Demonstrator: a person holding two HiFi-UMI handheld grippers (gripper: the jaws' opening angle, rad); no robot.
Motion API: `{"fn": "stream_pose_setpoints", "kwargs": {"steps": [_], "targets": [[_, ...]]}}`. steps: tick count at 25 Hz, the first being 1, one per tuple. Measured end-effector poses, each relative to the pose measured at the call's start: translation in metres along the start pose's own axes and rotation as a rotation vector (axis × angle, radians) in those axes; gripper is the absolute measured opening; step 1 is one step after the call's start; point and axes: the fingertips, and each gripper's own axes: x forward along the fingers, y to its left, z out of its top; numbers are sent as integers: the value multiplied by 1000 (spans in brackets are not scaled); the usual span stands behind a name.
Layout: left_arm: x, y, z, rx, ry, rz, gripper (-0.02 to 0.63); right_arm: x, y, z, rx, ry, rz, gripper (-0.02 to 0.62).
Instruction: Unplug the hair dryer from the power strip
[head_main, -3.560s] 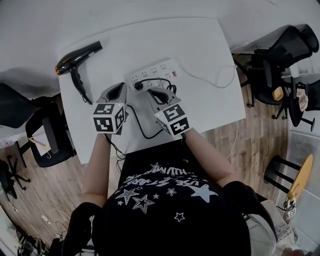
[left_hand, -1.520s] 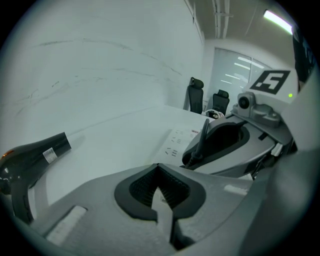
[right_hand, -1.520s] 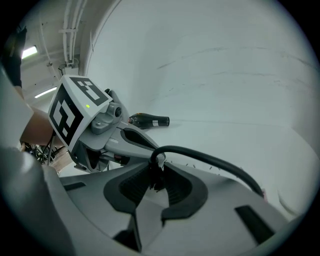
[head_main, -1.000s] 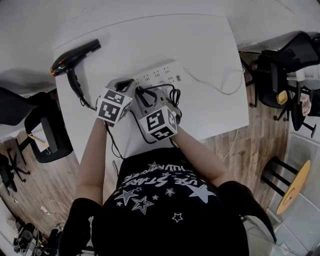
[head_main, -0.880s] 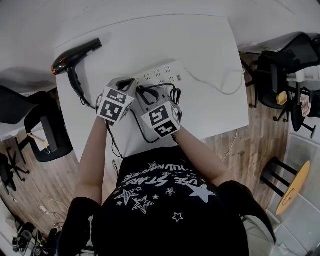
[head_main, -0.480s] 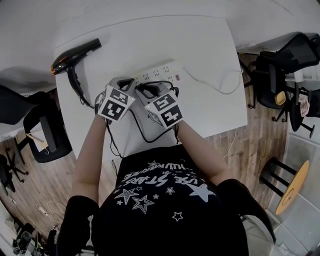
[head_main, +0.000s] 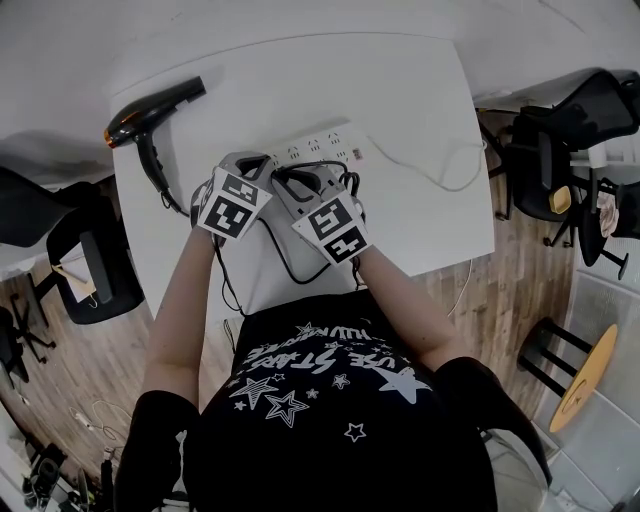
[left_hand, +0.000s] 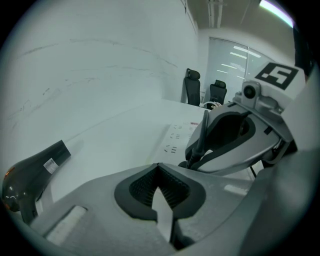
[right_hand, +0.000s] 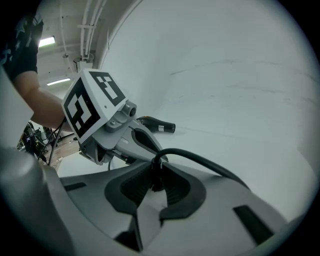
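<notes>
A white power strip (head_main: 322, 146) lies on the white table (head_main: 410, 90), also visible in the left gripper view (left_hand: 176, 139). The hair dryer's black plug (right_hand: 155, 172) sits at the strip's left end, with its black cord (right_hand: 210, 164) arching away. My right gripper (head_main: 291, 179) has just been closing, and its pads (right_hand: 176, 186) now press on the plug between them (right_hand: 156, 179). My left gripper (head_main: 252, 161) is shut, tips together (left_hand: 159, 169), at the strip's left end. The black and orange hair dryer (head_main: 150, 108) lies at the table's far left.
The strip's white cable (head_main: 440, 168) loops off the table's right edge. Black office chairs stand to the right (head_main: 560, 130) and left (head_main: 90, 270) on a wood floor. A round wooden stool (head_main: 590, 370) is at lower right.
Since the oldest frame both grippers have moved forward to the strip's left end. Over the last second the right gripper has rolled a little at the plug; the left stayed put.
</notes>
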Motion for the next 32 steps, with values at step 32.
{"fn": "stream_pose_setpoints", "kwargs": {"steps": [32], "targets": [[2, -8, -3, 97, 61, -44, 8, -4, 2, -7, -36, 15, -24, 67]]}}
